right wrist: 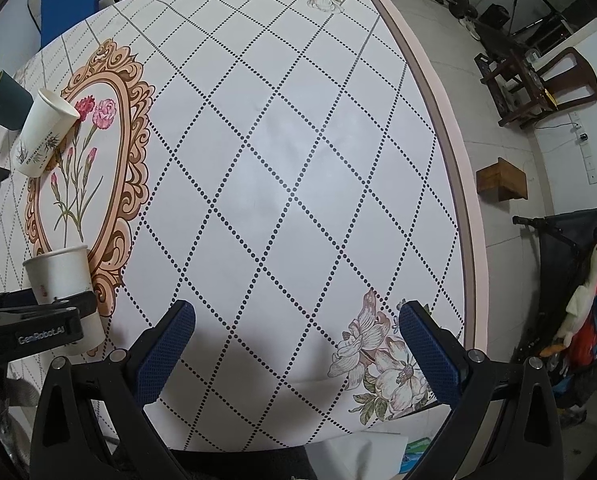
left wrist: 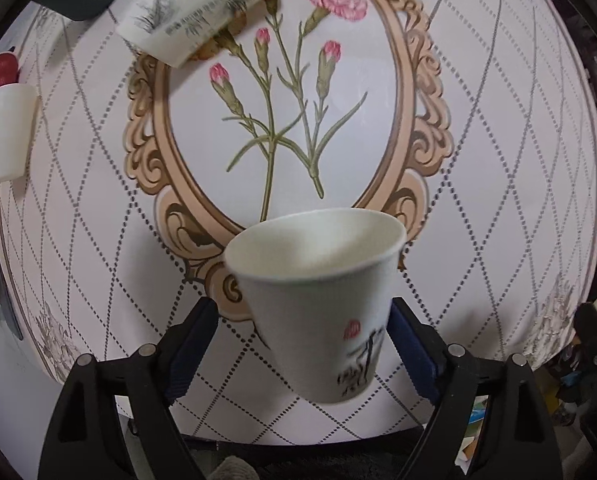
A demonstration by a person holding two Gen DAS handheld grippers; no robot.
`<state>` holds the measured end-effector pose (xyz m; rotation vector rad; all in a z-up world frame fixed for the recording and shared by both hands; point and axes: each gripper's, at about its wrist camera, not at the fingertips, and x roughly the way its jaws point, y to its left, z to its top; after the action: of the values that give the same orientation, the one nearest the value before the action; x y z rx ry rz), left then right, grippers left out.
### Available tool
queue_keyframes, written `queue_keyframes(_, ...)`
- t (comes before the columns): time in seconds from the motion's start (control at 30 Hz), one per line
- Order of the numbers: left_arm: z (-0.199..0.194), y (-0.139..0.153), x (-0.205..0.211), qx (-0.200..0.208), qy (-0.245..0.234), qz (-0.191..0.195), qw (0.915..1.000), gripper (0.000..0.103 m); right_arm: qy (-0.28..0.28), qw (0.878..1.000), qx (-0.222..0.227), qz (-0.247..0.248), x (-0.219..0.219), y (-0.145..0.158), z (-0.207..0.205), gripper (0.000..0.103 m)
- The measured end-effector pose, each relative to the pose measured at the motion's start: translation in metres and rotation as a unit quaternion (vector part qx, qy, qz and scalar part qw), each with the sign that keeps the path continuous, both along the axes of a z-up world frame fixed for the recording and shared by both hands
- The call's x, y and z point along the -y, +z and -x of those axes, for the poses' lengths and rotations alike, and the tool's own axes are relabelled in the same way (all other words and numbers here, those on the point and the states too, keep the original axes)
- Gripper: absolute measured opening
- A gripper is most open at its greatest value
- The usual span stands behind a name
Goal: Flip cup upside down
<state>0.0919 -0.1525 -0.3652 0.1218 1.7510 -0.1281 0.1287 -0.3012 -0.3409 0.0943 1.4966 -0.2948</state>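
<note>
So the biggest thing here is the surface (right wrist: 298,168), covered in a diamond-dot cloth with a big oval carnation frame (left wrist: 282,92) printed on it. A second paper cup (left wrist: 202,8) sits tilted at about 11 o'clock in the left wrist view, leaning on something that can't be made out, and it's well apart from the action. The cup (left wrist: 318,304) that matters is right between the fingers of the left tool (left wrist: 302,344), mouth still pointing up and a bit away, long axis tipped slightly off vertical. The right pad touches the cup wall; the left pad looks to stand a little off it, so whether it's really clamped can't be told, though the cup seems lifted off the cloth. The right tool (right wrist: 298,344) is spread wide with nothing in it, and from there the cup is way over at 9 o'clock. The left hand is clearly the nearer one, so the flip looks like a wrist roll on that side.
</note>
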Motion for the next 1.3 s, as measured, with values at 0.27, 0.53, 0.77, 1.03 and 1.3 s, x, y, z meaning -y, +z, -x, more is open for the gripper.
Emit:
queue_keyframes(0.27, 0.03, 0.07, -0.022, 0.065, 0.035, 0.017, 0.9971, 0.085, 0.013, 1.0, 0.022, -0.011, -0.008, 0.016, 0.009, 0.103)
queue_keyframes(0.53, 0.044, 0.071, -0.059, 0.091, 0.085, -0.017, 0.9921, 0.085, 0.052, 0.996, 0.033, -0.058, -0.046, 0.016, 0.028, 0.103)
queue_keyframes(0.77, 0.08, 0.066, -0.094, 0.102, 0.1, -0.058, 0.988, 0.085, 0.108, 0.992, 0.034, -0.062, -0.088, 0.018, 0.046, 0.103)
queue_keyframes(1.03, 0.088, 0.052, -0.151, 0.085, 0.14, -0.049, 0.9853, 0.085, 0.147, 0.988, 0.014, -0.054, -0.125, 0.023, 0.044, 0.103)
queue_keyframes(1.3, 0.072, 0.041, -0.172, 0.108, 0.145, -0.044, 0.9825, 0.09, 0.394, 0.916, -0.007, 0.074, -0.184, 0.037, 0.036, 0.103)
